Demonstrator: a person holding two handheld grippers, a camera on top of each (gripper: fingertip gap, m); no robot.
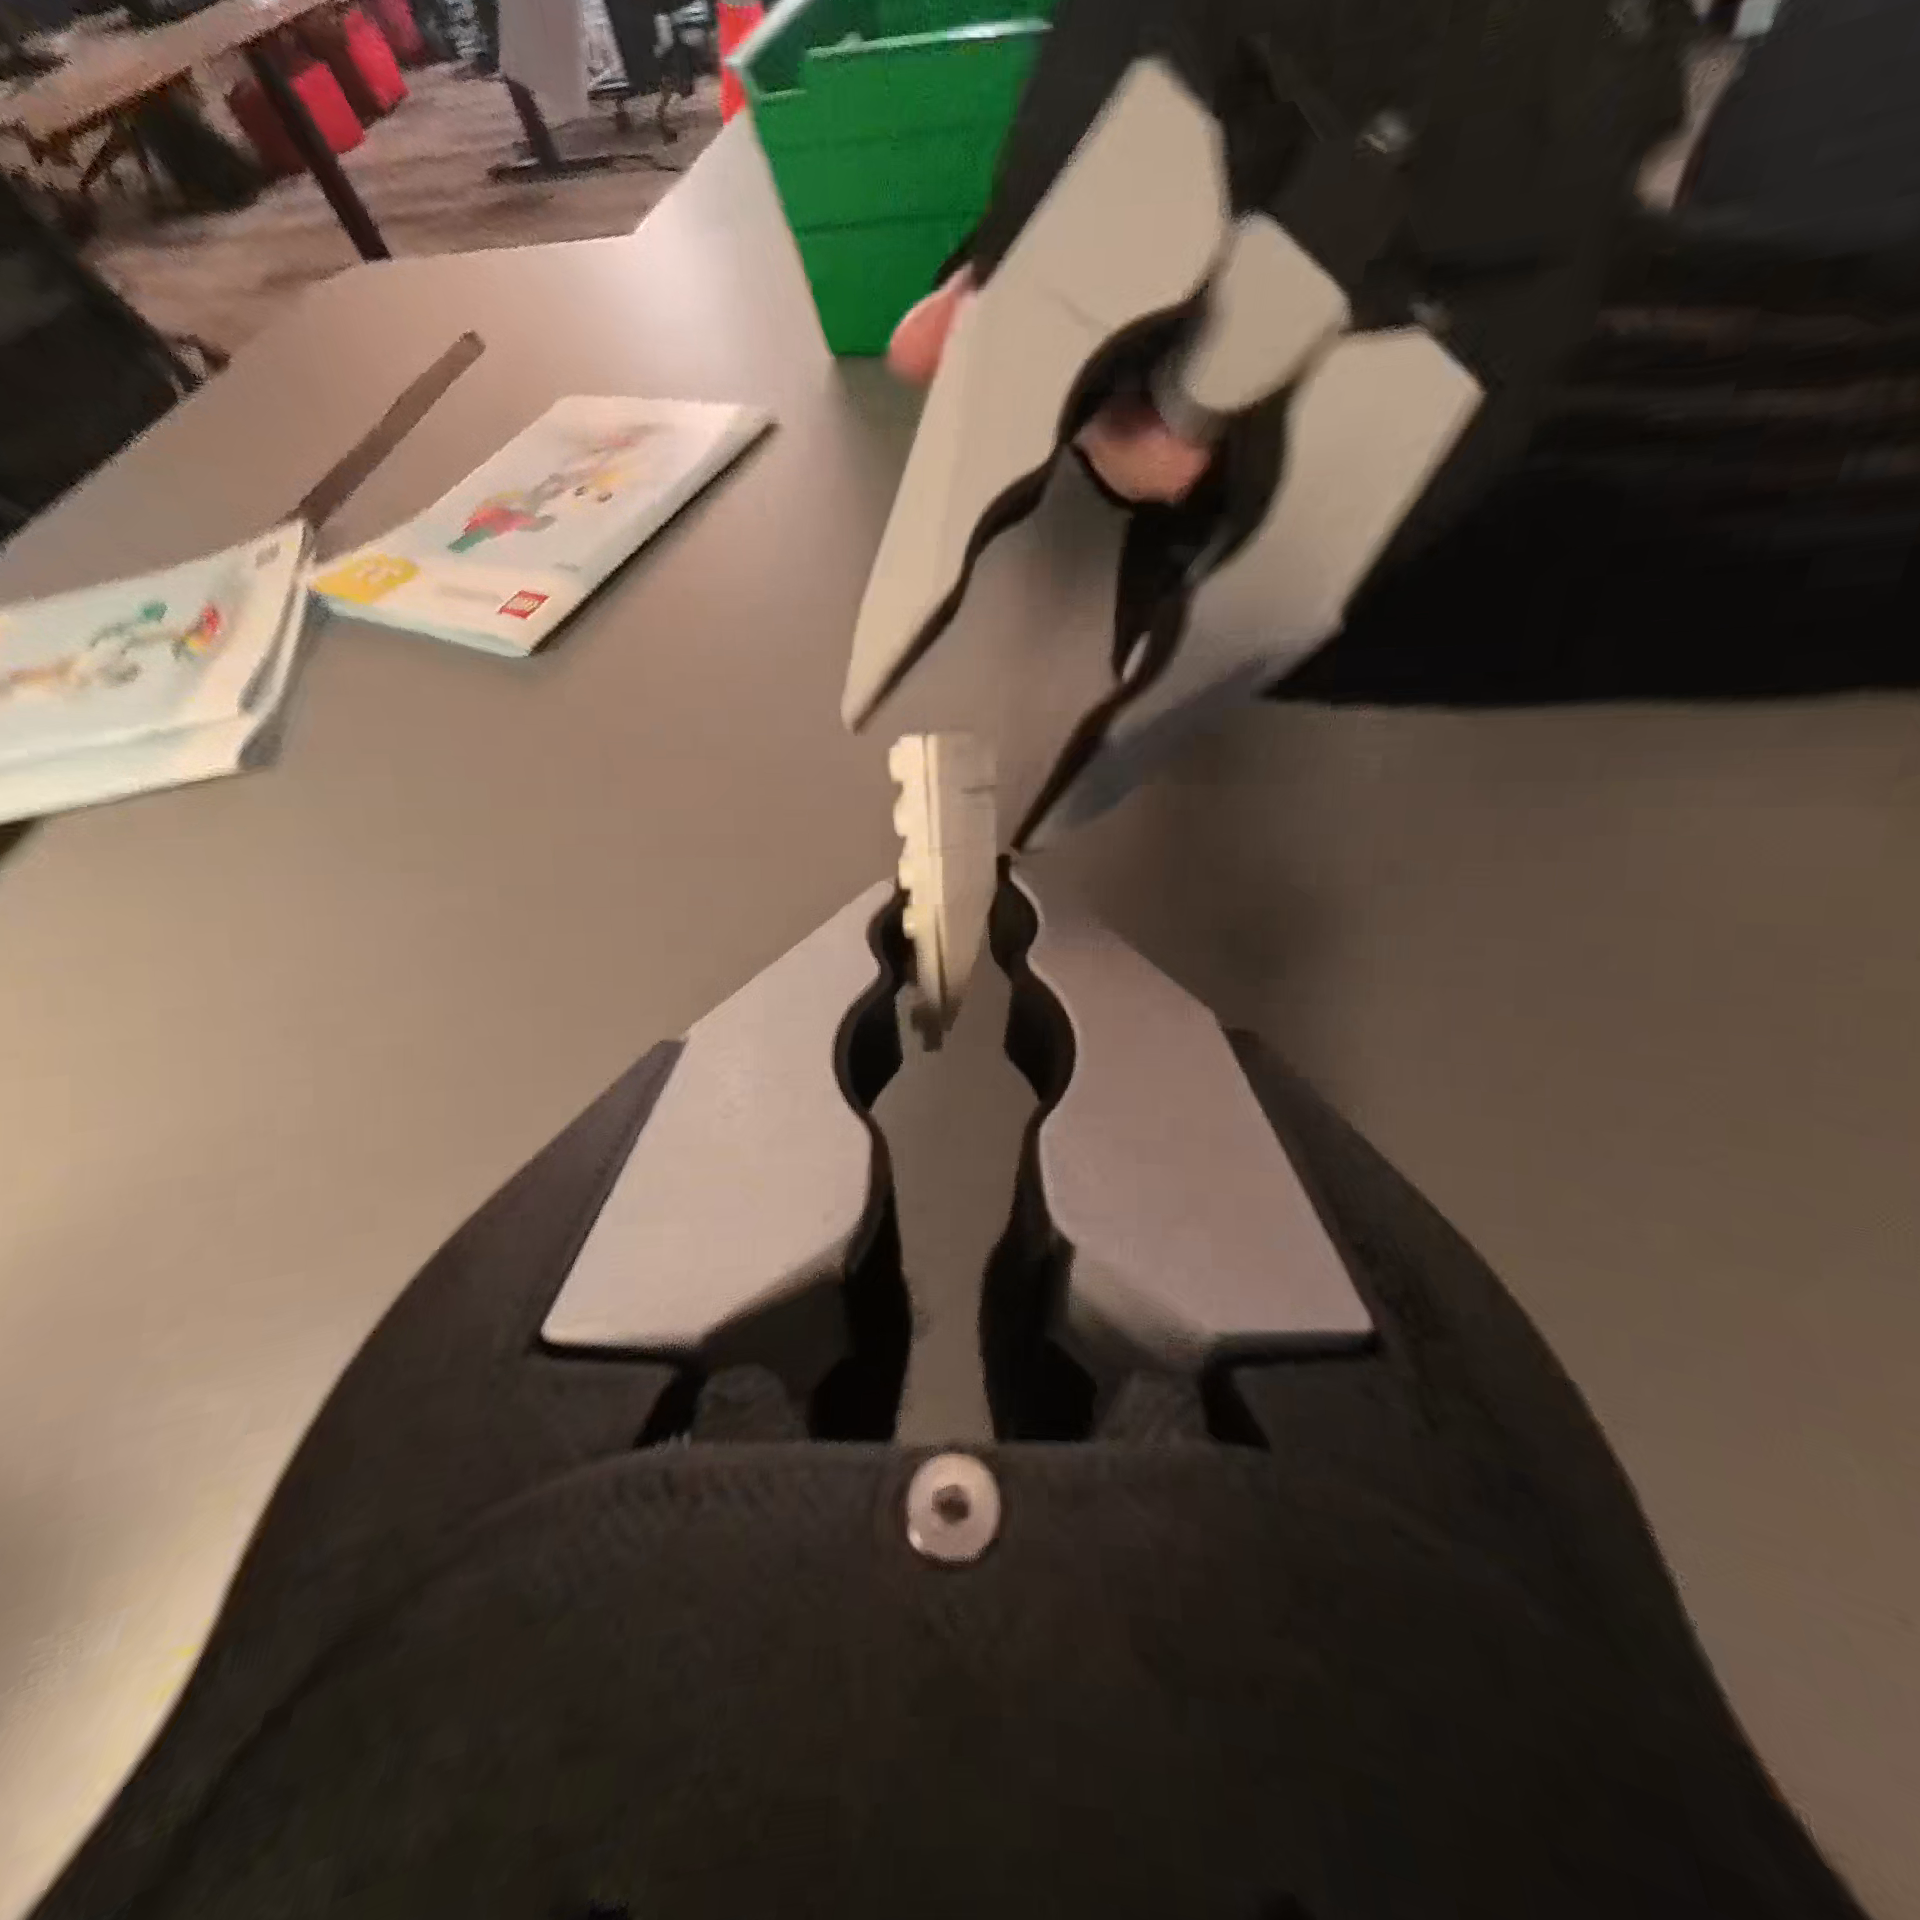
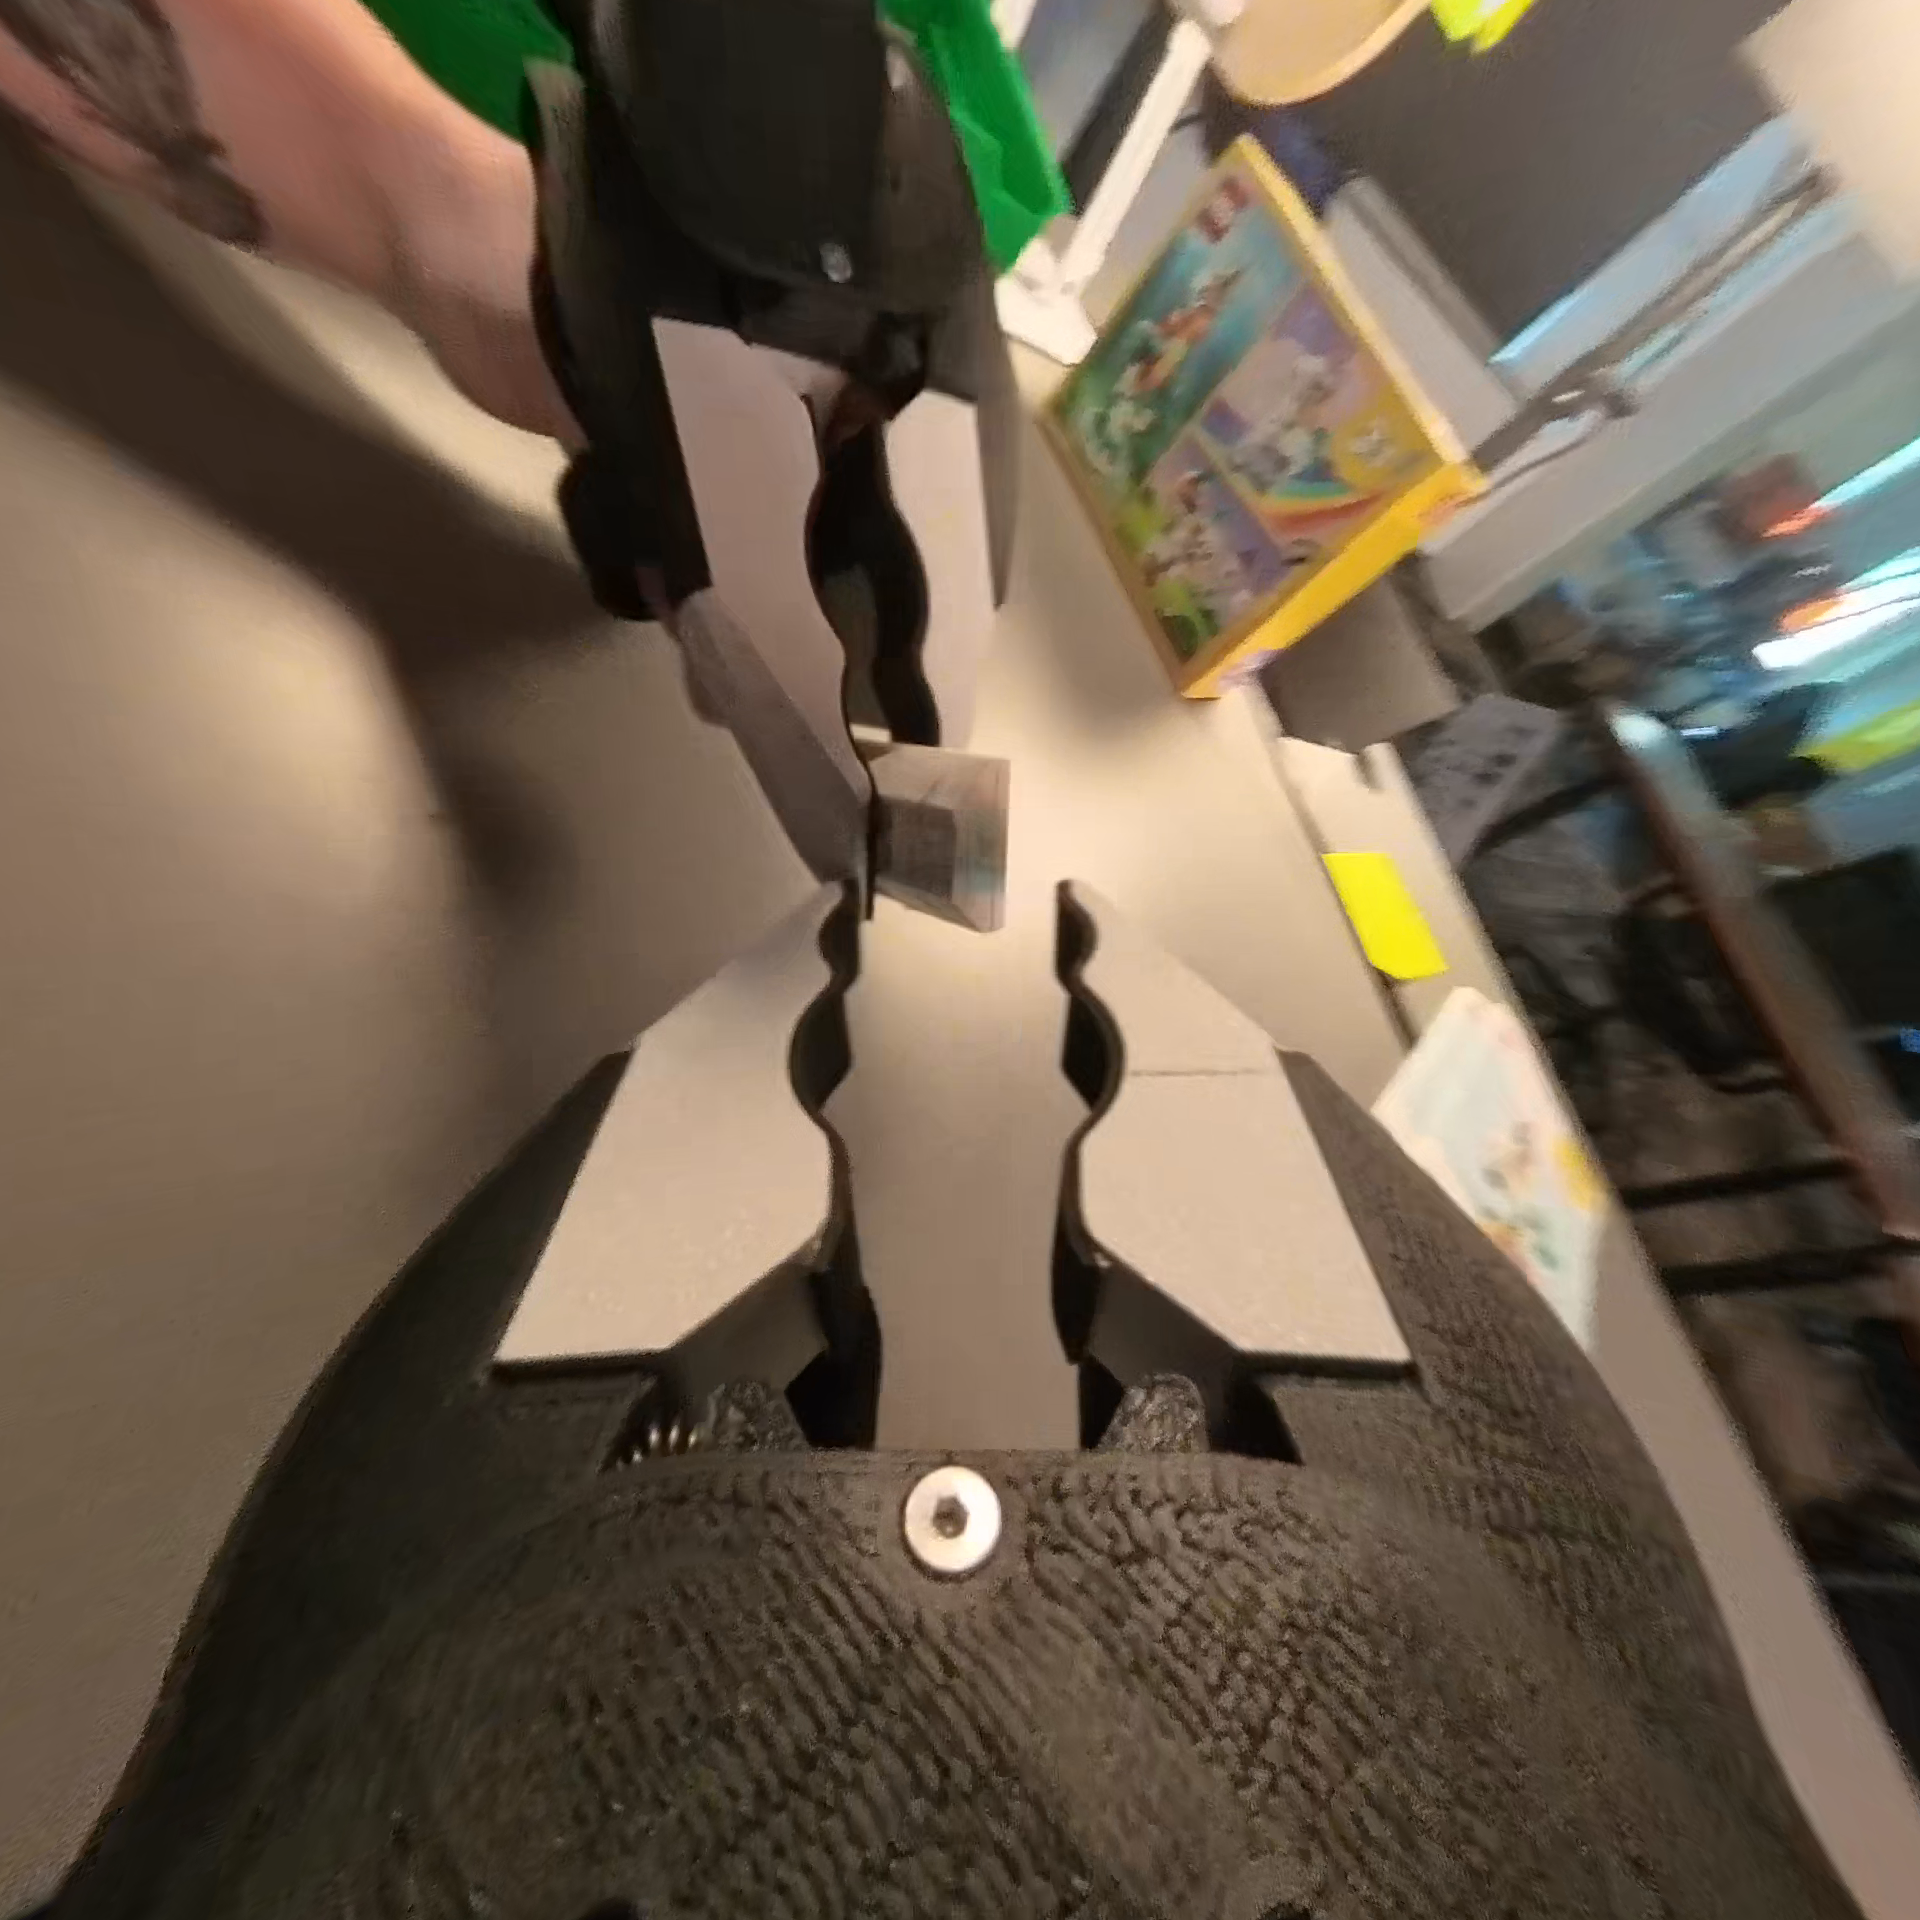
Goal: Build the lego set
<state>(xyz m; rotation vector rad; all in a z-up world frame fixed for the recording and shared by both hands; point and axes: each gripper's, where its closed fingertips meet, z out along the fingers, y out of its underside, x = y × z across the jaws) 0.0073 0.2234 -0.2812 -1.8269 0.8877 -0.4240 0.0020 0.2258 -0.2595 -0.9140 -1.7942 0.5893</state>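
My left gripper [image 1: 951, 883] is shut on a small white studded plate [image 1: 945, 821], held on edge above the grey table [image 1: 468, 935]. My right gripper [image 1: 940, 779] comes in from the upper right, open, its two fingertips either side of the plate's far end. In the right wrist view my right gripper [image 2: 958, 894] is open and empty. The plate [image 2: 940, 836] sits just beyond its left fingertip, pinched by the left gripper [image 2: 883, 800], which reaches down from above. A person's hand [image 2: 364, 208] holds that gripper.
A green bin [image 1: 894, 187] stands at the table's far side. Two booklets [image 1: 540, 520] [image 1: 135, 665] and a black strip [image 1: 395, 426] lie at left. A colourful toy box [image 2: 1247, 416], a yellow note [image 2: 1382, 914] and a booklet [image 2: 1496, 1153] lie along the table's edge. The grippers are tip to tip, or close to it.
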